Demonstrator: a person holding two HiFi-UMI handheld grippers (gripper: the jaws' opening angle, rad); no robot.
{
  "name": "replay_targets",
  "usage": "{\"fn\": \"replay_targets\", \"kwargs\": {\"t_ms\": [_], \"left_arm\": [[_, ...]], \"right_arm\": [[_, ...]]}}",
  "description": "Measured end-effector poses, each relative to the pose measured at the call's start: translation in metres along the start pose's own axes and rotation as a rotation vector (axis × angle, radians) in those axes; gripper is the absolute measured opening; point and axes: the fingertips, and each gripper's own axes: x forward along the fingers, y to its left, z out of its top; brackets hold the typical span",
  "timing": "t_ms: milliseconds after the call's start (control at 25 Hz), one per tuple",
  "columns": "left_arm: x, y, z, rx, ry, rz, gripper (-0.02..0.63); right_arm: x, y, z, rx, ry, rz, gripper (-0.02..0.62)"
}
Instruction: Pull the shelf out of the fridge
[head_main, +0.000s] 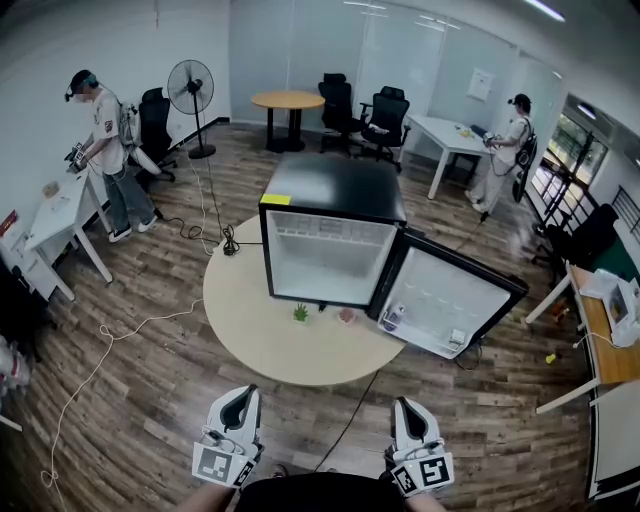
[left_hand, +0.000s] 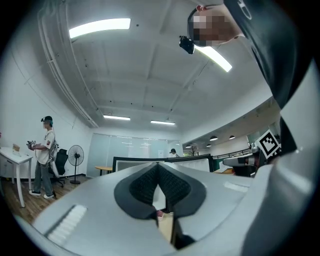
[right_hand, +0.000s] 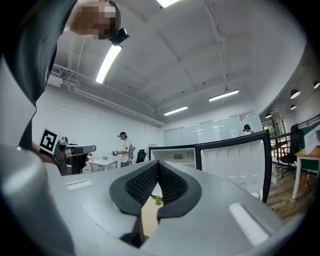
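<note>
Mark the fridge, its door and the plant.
Fridge (head_main: 335, 185): head view, on its black top.
Door (head_main: 440, 300): head view, on the white inner panel.
Plant (head_main: 300, 313): head view, on the green leaves.

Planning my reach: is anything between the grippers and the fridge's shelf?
The door hangs open. Only a small green plant and a pinkish item sit on the table just before the fridge opening.

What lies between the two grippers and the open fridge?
Head view: wood floor, then the round table, with a small plant and a small pink thing just before the fridge.
</note>
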Motion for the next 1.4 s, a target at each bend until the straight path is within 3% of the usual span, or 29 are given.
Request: {"fn": "replay_targets", "kwargs": {"t_ms": [520, 1000, 1400], "left_arm": [[0.005, -0.025, -0.004, 0.013, 0.008, 0.03, 0.0], [0.018, -0.068, -0.011, 0.066, 0.0, 0.1, 0.0], [0.047, -0.055, -0.007, 0.096, 0.002, 0.141, 0.0]], "right_arm": [[-0.012, -0.017, -0.002, 0.004, -0.007, 0.016, 0.008], [-0.021, -0.04, -0.003, 0.008, -0.05, 0.135, 0.008], [0.015, -0.051, -0.003, 0.02, -0.068, 0.172, 0.008]]}}
